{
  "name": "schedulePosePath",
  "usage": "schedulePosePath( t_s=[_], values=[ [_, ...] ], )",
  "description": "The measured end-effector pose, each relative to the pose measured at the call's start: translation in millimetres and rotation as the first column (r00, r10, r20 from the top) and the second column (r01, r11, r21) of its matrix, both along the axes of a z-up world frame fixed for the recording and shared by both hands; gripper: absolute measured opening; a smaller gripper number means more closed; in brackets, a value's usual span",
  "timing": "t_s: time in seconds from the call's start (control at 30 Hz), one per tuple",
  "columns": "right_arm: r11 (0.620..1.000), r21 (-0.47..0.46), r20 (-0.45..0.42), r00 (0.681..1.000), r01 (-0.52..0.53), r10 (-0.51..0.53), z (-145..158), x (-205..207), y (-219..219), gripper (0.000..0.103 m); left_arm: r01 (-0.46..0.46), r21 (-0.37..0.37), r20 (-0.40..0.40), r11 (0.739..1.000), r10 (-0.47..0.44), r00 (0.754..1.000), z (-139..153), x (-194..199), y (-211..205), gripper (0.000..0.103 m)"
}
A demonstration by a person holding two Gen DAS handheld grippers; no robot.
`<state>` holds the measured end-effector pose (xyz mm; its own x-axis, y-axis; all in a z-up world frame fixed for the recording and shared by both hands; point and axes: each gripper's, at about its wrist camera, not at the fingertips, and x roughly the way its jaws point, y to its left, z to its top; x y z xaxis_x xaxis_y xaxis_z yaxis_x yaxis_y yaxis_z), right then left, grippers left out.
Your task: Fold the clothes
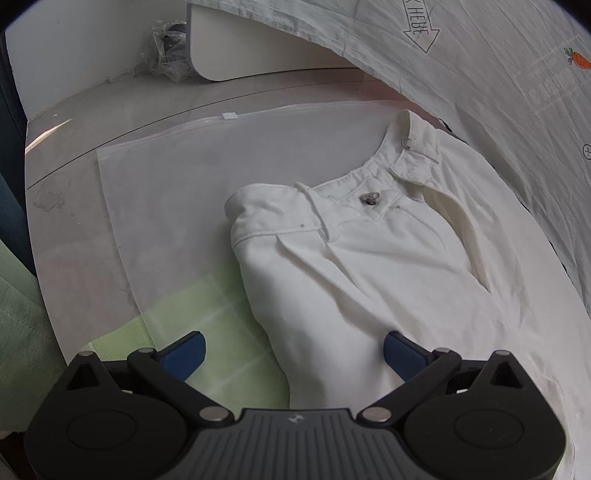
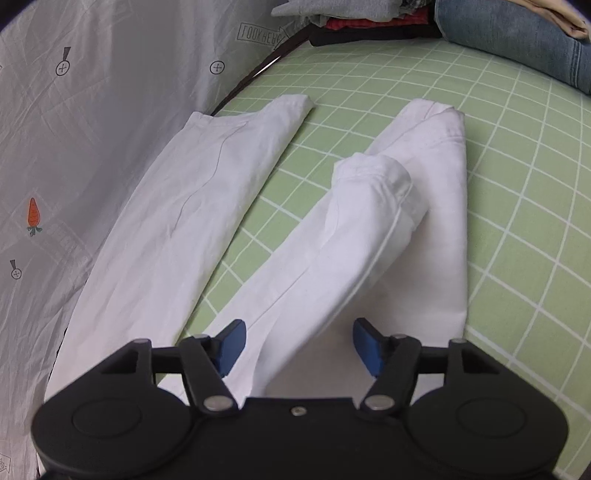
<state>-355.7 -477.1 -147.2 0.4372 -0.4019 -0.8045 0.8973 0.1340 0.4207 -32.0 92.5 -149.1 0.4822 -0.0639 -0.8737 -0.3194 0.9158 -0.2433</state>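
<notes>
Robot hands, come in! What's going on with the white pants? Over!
Left gripper open over the waistband end. Right gripper open over one leg. White pants not folded flat, that leg doubled back. Nothing blocking.

The left gripper has a matte black linkage body, silver pivot pins and blue fingertip pads. Its grey centre plate is ribbed. The right gripper matches, with a small central screw.

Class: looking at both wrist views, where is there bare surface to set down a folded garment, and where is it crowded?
Free: green checked sheet right of the white trousers, and the strip between their legs. Also the translucent bag left of the waistband. Crowded: clothes pile at the far edge.
</notes>
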Motion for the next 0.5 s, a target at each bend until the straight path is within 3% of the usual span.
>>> schedulePosePath(
  t_s=[0.03,0.13,0.2,0.27,0.33,0.5],
  values=[
    [1.0,-0.004,-0.02,1.0,-0.01,0.01,-1,1,0,0.038,-0.007,-0.008,0.003,1.0,0.007,1.0,-1,0,-1,0.094],
    [0.999,-0.044,0.002,1.0,-0.008,0.008,6,-7,0,0.008,-0.042,-0.037,0.025,0.998,0.043,0.999,4,0,0,0.081],
    [0.997,-0.074,0.024,0.999,0.033,-0.031,13,-18,-1,0.004,-0.061,-0.048,0.048,0.997,0.064,0.997,13,-2,1,0.057],
    [0.992,-0.099,0.038,0.996,0.084,-0.08,21,-33,-3,0.003,-0.081,-0.059,0.071,0.995,0.085,0.994,22,-3,2,0.025],
    [0.983,-0.12,0.057,0.99,0.137,-0.131,29,-51,-5,0.003,-0.1,-0.07,0.094,0.993,0.106,0.99,30,-4,3,0.013],
    [0.944,-0.198,0.13,0.962,0.264,-0.242,56,-100,0,0.003,-0.145,-0.1,0.149,0.984,0.159,0.976,53,-8,6,0.008]
  ],
)
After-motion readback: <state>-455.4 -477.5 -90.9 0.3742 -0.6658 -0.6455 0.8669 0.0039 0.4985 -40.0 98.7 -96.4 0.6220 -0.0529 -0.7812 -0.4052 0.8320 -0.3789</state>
